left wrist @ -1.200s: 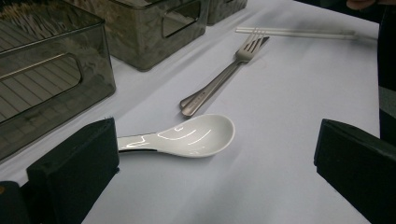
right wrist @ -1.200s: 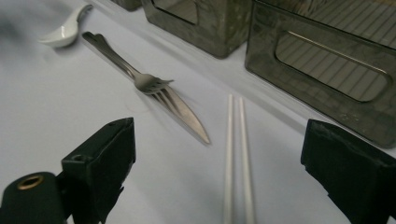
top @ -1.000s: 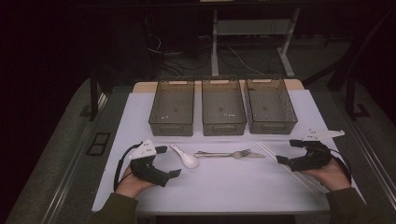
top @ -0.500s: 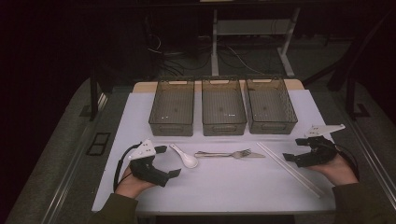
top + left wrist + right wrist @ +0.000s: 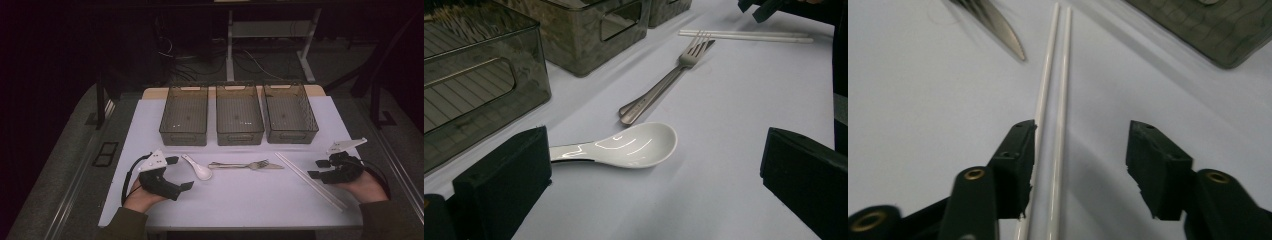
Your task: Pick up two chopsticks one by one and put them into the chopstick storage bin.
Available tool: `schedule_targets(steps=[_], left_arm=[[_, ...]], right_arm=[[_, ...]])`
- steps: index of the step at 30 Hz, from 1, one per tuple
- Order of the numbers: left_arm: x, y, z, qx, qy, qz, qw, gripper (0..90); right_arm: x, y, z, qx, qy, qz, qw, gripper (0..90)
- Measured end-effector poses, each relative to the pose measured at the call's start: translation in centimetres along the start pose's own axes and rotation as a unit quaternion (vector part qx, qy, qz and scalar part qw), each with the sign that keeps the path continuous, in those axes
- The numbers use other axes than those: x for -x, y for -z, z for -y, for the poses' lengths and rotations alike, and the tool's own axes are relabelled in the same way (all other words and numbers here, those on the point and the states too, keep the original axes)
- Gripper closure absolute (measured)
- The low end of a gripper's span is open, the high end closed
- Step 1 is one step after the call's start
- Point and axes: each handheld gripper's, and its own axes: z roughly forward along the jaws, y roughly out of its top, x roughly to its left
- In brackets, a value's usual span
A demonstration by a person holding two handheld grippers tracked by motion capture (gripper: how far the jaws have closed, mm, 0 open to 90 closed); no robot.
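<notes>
three boxes (image 5: pixel 238 115) sit at the back; in front lie spoon (image 5: pixel 197 168), fork (image 5: pixel 245 165), then chopsticks (image 5: pixel 309 180) on the right.

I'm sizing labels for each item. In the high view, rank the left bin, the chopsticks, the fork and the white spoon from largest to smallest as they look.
1. left bin
2. chopsticks, longest of the utensils
3. fork
4. white spoon

All lie at a similar distance from the camera, so the order looks reliable.
</notes>
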Motion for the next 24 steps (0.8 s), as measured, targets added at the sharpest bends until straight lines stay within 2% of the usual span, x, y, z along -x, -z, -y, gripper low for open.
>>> schedule_targets(steps=[10, 13, 20, 24], left_arm=[[0.1, 0.0, 0.0, 0.001, 0.001, 0.000, 1.0000, 0.0], [0.1, 0.0, 0.0, 0.001, 0.001, 0.000, 1.0000, 0.0], [0.0, 0.1, 0.0, -0.001, 0.000, 0.000, 1.0000, 0.0], [0.0, 0.1, 0.1, -0.002, 0.000, 0.000, 1.0000, 0.0]], right_arm=[[-0.8, -0.1, 0.5, -0.042, 0.006, 0.001, 0.9991, 67.2], [-0.9, -0.2, 0.6, -0.058, 0.007, 0.009, 0.9983, 69.7], [-1.1, 0.0, 0.8, -0.078, 0.008, 0.006, 0.9969, 75.8], [-1.3, 0.0, 0.6, -0.105, 0.017, 0.010, 0.9943, 76.5]])
